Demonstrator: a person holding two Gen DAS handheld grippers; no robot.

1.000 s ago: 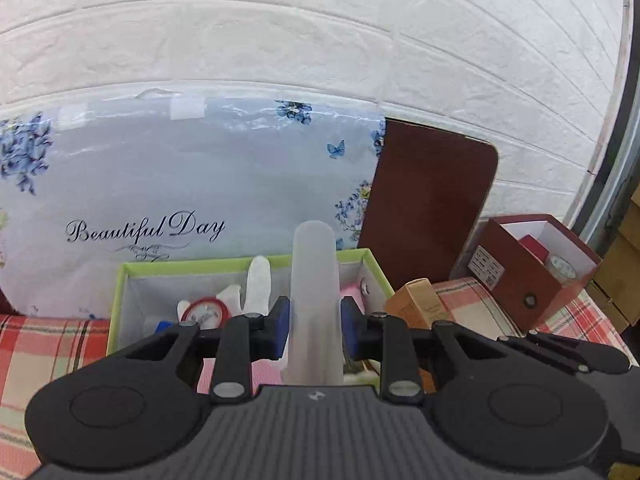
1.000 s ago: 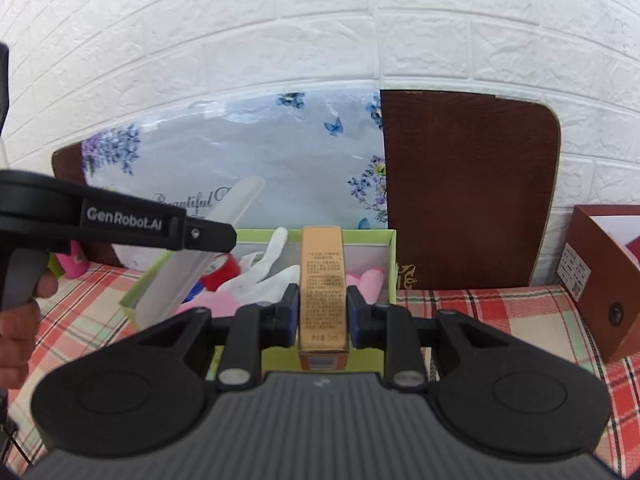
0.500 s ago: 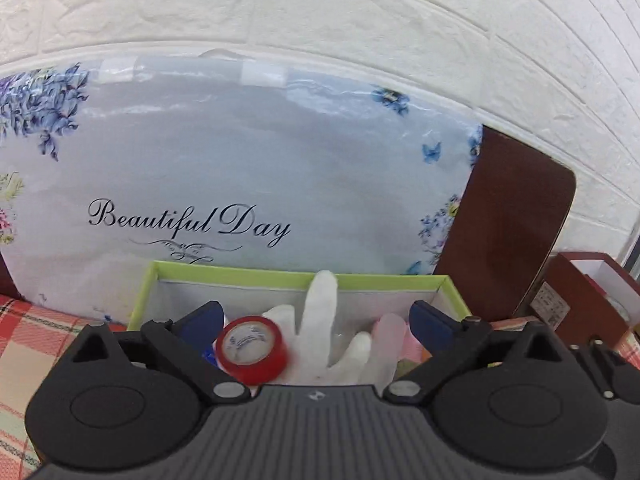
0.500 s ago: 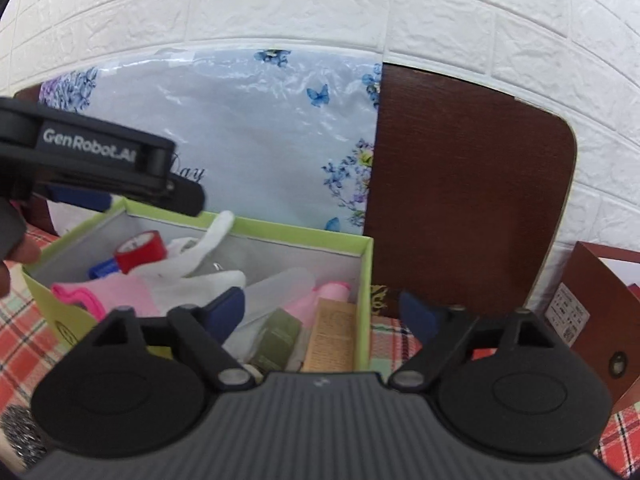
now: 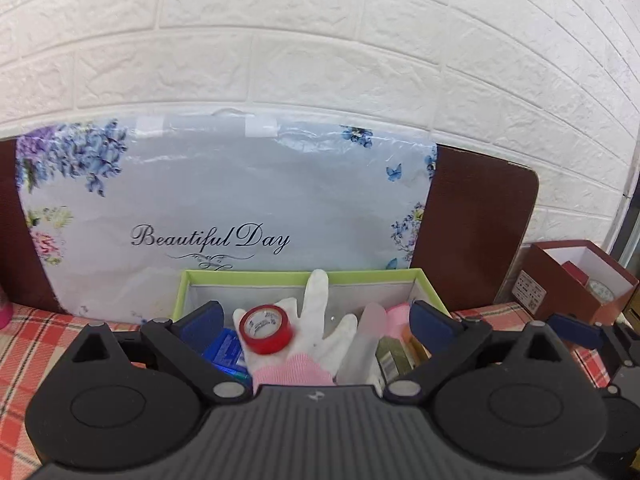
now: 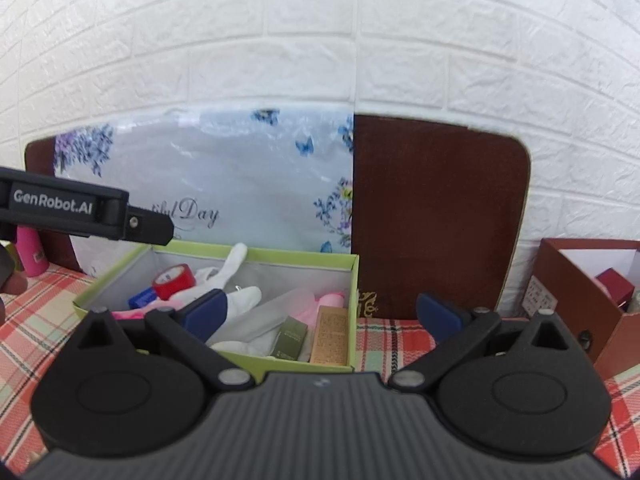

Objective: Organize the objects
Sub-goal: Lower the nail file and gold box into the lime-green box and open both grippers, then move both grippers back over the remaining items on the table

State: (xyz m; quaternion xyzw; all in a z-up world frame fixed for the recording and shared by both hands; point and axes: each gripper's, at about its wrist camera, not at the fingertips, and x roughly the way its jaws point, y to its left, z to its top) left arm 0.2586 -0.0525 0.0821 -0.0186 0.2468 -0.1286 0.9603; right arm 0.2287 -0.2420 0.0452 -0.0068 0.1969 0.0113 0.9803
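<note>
A green-rimmed box [image 5: 304, 278] [image 6: 256, 254] holds a red tape roll [image 5: 266, 328] [image 6: 174, 280], a white glove [image 5: 316, 312] [image 6: 236, 260] and a blue item [image 5: 224, 350]. A translucent tube [image 5: 370, 336] [image 6: 276, 312], a gold carton [image 6: 330, 334] and an olive carton [image 6: 290, 338] lie in it too. My left gripper [image 5: 316, 320] hovers over the box's near side, open and empty. My right gripper [image 6: 322, 310] is at the box's right front corner. Its jaws are opening, with nothing gripped.
A floral "Beautiful Day" bag [image 5: 224, 208] and a brown board [image 6: 436, 216] lean on the white brick wall behind the box. A red-brown open carton [image 6: 592, 292] stands at the right. A pink bottle [image 6: 30, 252] stands far left. A plaid cloth [image 6: 396, 336] covers the table.
The left gripper let go of the translucent tube and the right let go of the gold carton. Both now lie in the green box. Both jaws spread wide and drew back.
</note>
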